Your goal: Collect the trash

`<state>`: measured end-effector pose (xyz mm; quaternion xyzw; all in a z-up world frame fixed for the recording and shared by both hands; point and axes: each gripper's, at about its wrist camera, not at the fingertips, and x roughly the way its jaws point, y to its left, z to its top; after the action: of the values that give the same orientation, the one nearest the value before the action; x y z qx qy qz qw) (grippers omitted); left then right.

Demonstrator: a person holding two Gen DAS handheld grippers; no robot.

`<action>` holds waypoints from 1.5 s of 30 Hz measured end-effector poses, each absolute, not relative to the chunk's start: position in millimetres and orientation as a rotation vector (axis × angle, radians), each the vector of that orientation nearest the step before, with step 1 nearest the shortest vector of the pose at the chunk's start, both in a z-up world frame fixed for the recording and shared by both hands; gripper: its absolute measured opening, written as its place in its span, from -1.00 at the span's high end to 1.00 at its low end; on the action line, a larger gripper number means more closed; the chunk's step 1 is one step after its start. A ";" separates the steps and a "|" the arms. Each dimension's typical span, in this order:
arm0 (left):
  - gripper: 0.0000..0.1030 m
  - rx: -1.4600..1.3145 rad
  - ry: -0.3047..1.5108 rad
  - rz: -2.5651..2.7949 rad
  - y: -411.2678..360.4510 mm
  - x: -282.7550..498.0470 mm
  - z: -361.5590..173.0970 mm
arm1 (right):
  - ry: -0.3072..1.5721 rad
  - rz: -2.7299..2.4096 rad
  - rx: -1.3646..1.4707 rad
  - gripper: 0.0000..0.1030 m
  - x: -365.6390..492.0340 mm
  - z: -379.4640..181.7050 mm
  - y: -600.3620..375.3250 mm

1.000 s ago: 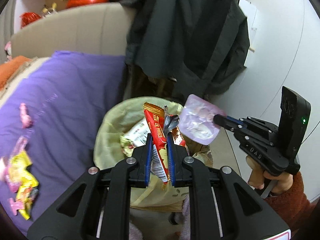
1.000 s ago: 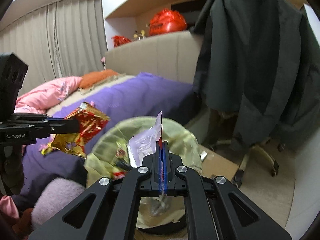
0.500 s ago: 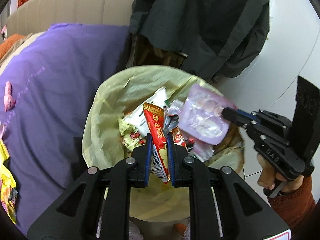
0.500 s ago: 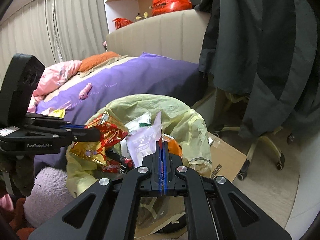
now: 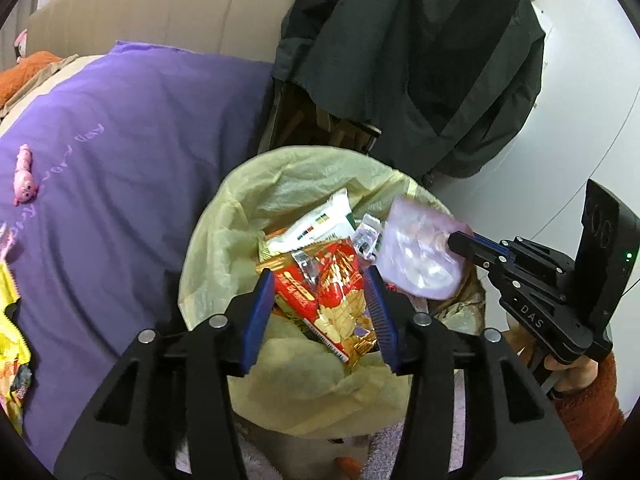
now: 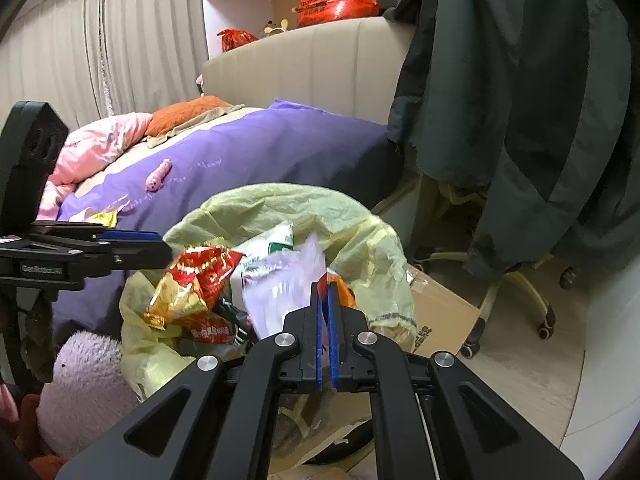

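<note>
My left gripper (image 5: 320,300) is opening its blue fingers (image 5: 256,312), and the crinkly red and gold snack wrapper (image 5: 340,296) sits loose between them, over the bin. My right gripper (image 6: 324,292) is squeezed tight on the see-through pale purple plastic pouch (image 6: 280,292). Both hang above the round bin lined with a yellow plastic bag (image 5: 280,184), full of wrappers. A purple bed cover (image 5: 120,140) lies beside it.

purple blanket (image 5: 132,128) on bed | small pink toy (image 5: 25,176) lies on it | dark coat (image 5: 420,60) hangs over chair | red bags (image 6: 336,0) up on shelf | cardboard box (image 6: 440,316) on floor | fluffy lilac plush (image 6: 84,376) low down
</note>
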<state>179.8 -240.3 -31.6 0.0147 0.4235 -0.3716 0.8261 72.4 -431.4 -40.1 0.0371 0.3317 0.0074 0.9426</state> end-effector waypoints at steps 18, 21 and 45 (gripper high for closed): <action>0.04 -0.050 0.768 -0.666 -123.7 164.8 15.2 | 0.795 0.065 -0.033 0.85 70.1 -51.9 -395.1; 0.03 -0.059 0.763 -0.643 -103.8 165.9 13.9 | 0.813 0.070 -0.029 0.84 66.1 -52.5 -395.6; -0.10 -0.193 0.696 -0.397 94.9 175.4 15.0 | 0.550 0.204 -0.044 -0.30 65.0 14.4 -307.8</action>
<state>175.4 94.9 15.0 -0.0939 0.3383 -0.1929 0.9162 65.0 -307.8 14.4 -0.0217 0.2709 0.1004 0.9571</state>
